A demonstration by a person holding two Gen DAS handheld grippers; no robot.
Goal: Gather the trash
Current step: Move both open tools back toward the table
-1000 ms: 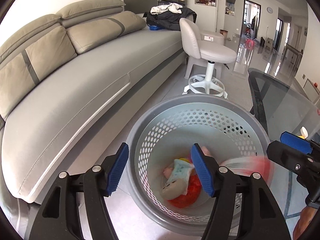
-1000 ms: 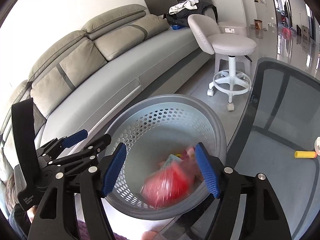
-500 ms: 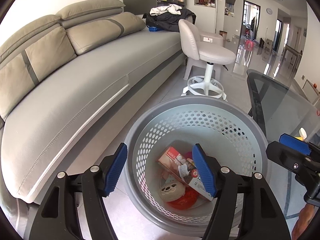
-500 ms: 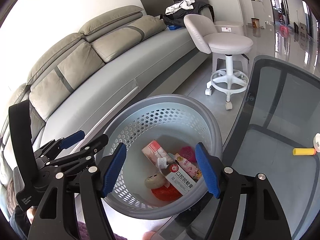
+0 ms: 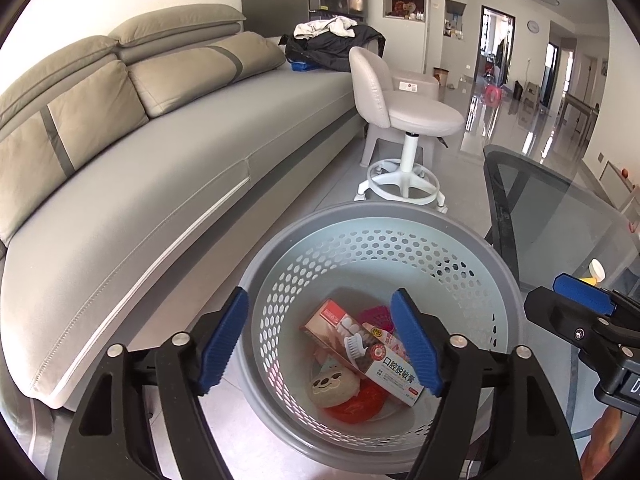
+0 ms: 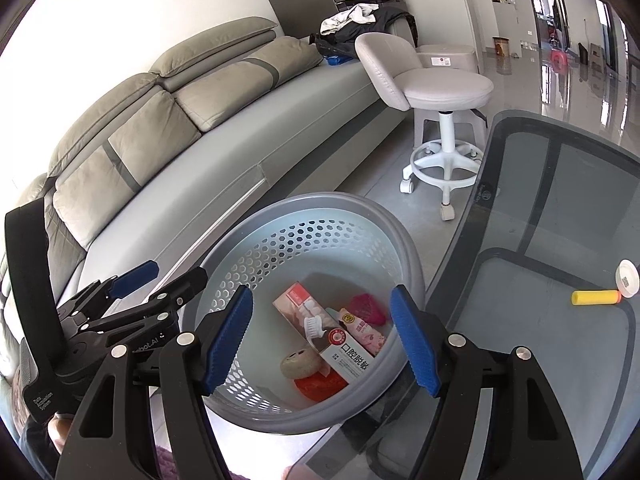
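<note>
Hovering above the perforated grey bin [image 5: 472,240] with left tool [image 5: 320,344] opening empty and right tool [image 6: 322,342] wide and empty, toothpaste box [image 5: 372,354] lying inside; next, probably reaching for the yellow tube [image 6: 594,297] on the glass desk [image 6: 520,360].

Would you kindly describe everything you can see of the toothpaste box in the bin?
The toothpaste box is a long, narrow carton, apparently cardboard, pinkish-red at one end and white with dark printed characters at the other. A toothbrush-and-teeth picture and a round red seal mark its face. It looks closed and undented. It lies tilted inside the perforated grey bin, resting on other trash: a round beige item, a red wrapper and a pink packet. Neither gripper touches it.
</note>
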